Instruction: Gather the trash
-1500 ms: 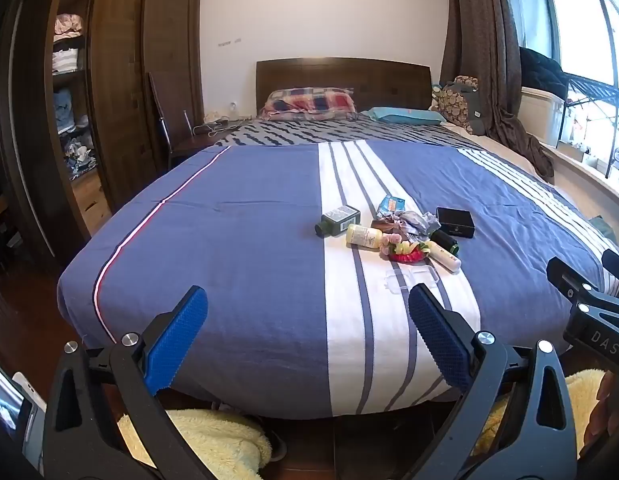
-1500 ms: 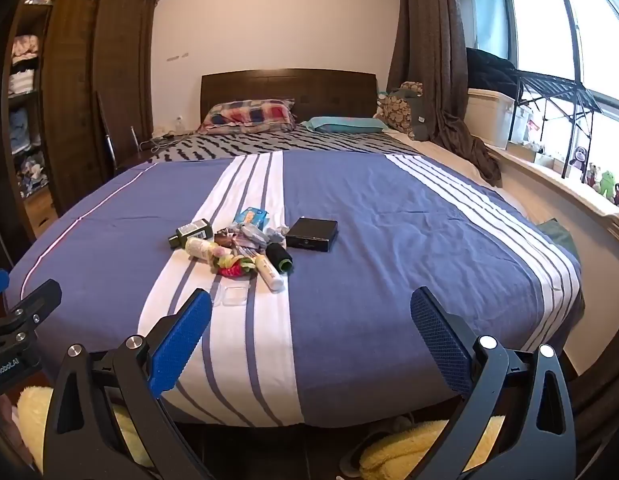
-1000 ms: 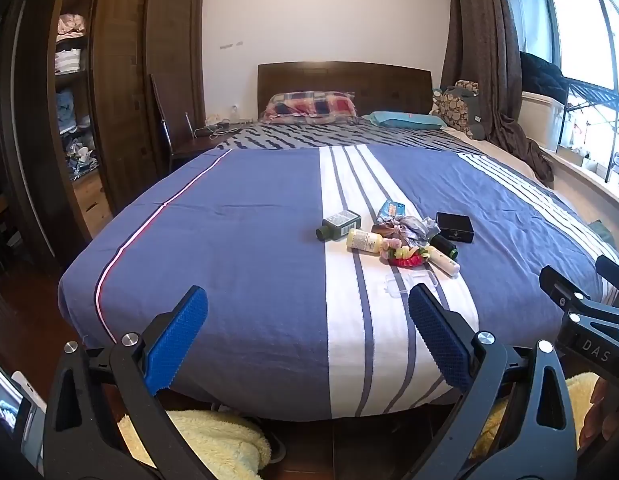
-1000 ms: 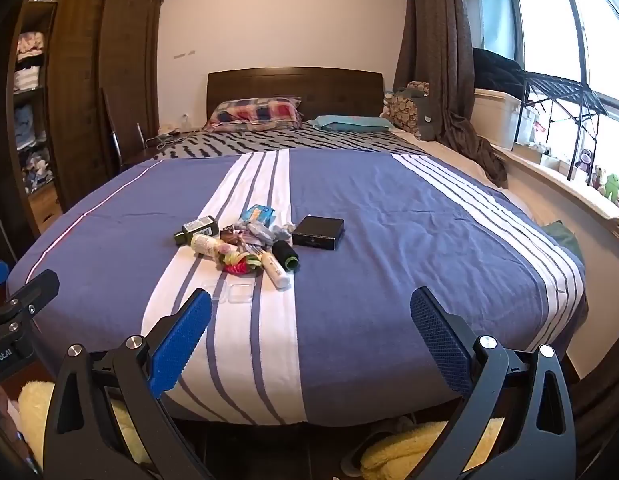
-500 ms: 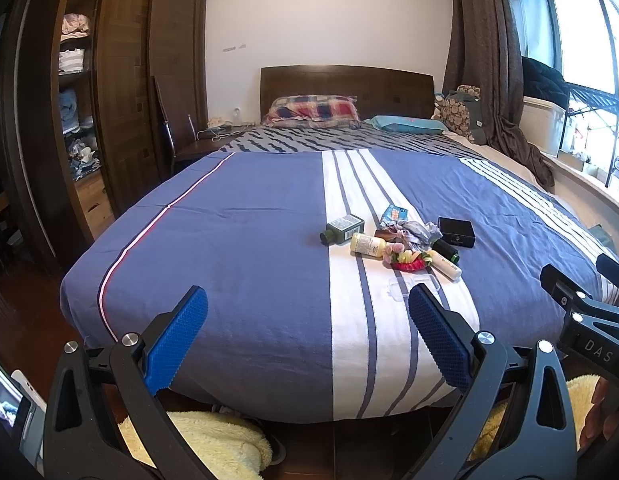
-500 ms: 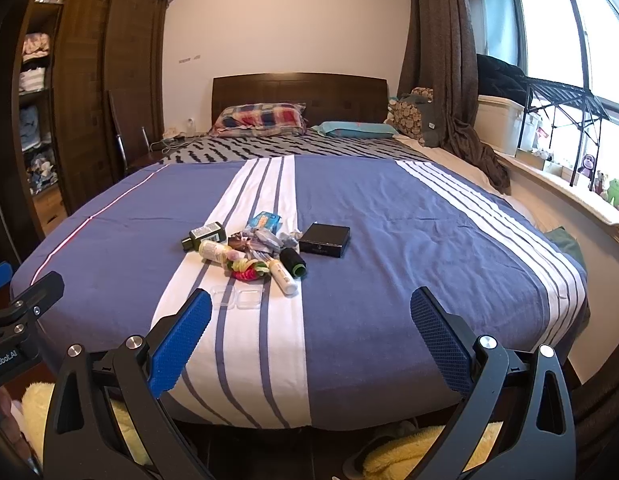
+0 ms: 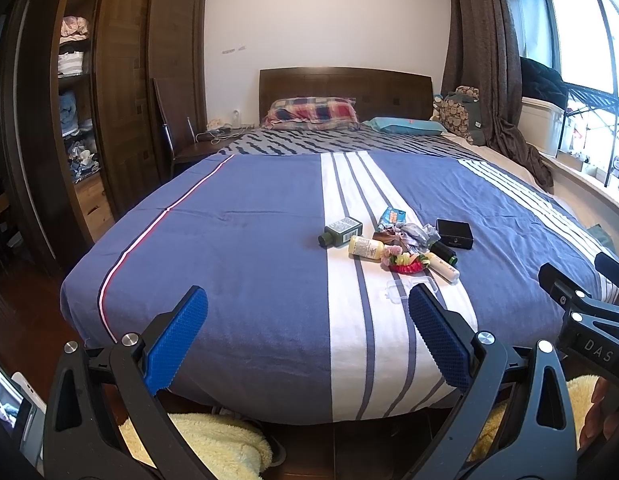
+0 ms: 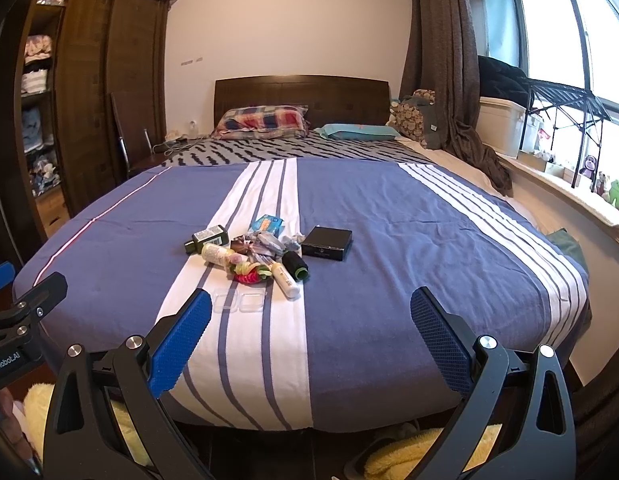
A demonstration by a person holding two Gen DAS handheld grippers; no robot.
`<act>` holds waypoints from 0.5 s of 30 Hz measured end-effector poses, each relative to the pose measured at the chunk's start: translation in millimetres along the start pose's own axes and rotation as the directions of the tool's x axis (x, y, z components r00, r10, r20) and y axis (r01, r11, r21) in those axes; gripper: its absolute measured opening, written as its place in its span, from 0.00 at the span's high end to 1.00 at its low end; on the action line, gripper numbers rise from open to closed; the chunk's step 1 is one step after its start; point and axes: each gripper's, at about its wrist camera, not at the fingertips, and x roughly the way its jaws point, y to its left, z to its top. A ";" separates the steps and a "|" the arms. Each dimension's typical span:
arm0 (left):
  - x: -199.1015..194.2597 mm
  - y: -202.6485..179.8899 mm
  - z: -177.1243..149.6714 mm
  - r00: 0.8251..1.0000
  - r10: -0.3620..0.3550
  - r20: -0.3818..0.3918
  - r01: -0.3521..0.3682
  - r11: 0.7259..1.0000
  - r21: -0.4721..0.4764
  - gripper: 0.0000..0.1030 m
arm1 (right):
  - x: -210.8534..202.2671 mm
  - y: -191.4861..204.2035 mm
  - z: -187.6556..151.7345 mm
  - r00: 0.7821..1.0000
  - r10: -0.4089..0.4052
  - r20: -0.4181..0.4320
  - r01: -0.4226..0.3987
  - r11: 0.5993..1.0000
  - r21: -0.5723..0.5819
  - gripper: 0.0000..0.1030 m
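Note:
A small heap of items lies on the bed's white stripe: a dark green bottle (image 7: 340, 230) (image 8: 206, 237), a cream bottle (image 7: 366, 247) (image 8: 216, 255), crumpled wrappers (image 7: 409, 233) (image 8: 264, 242), a blue packet (image 7: 392, 215) (image 8: 265, 223), a red and yellow bundle (image 7: 404, 263) (image 8: 251, 272), a white tube (image 7: 442, 267) (image 8: 286, 279), a black spool (image 8: 294, 265), a black box (image 7: 453, 233) (image 8: 326, 243) and a clear plastic case (image 7: 409, 288) (image 8: 240, 300). My left gripper (image 7: 307, 334) and right gripper (image 8: 309, 334) are both open and hold nothing, short of the bed's foot, well away from the heap.
The bed (image 7: 237, 240) (image 8: 409, 232) with a blue striped cover fills the room. A dark wardrobe (image 7: 109, 92) stands left, a window sill (image 8: 569, 192) with boxes and toys right. Yellow fluffy slippers (image 7: 213, 444) (image 8: 413, 452) lie on the floor under the bed's foot.
Both views have tilted up and drawn back slightly; the bed and heap sit a little lower and farther. Both grippers stay open.

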 end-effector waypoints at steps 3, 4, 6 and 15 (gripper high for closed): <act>0.0 -0.1 0.1 1.000 0.000 0.000 0.000 1.000 0.000 0.08 | -0.2 0.2 0.4 1.000 0.000 0.000 0.000 1.000 -0.001 0.03; -0.2 0.1 0.6 1.000 0.000 0.001 0.000 1.000 0.001 0.08 | -0.5 0.2 0.4 1.000 0.001 0.001 -0.001 1.000 -0.001 0.03; -0.1 -1.4 0.3 1.000 0.000 0.000 0.000 1.000 0.001 0.08 | -1.0 0.3 0.6 1.000 0.002 0.003 -0.002 1.000 0.000 0.03; -1.0 -2.7 3.7 1.000 0.004 0.002 -0.004 1.000 0.001 0.08 | -0.3 1.3 1.5 1.000 0.003 0.004 -0.003 1.000 0.002 0.03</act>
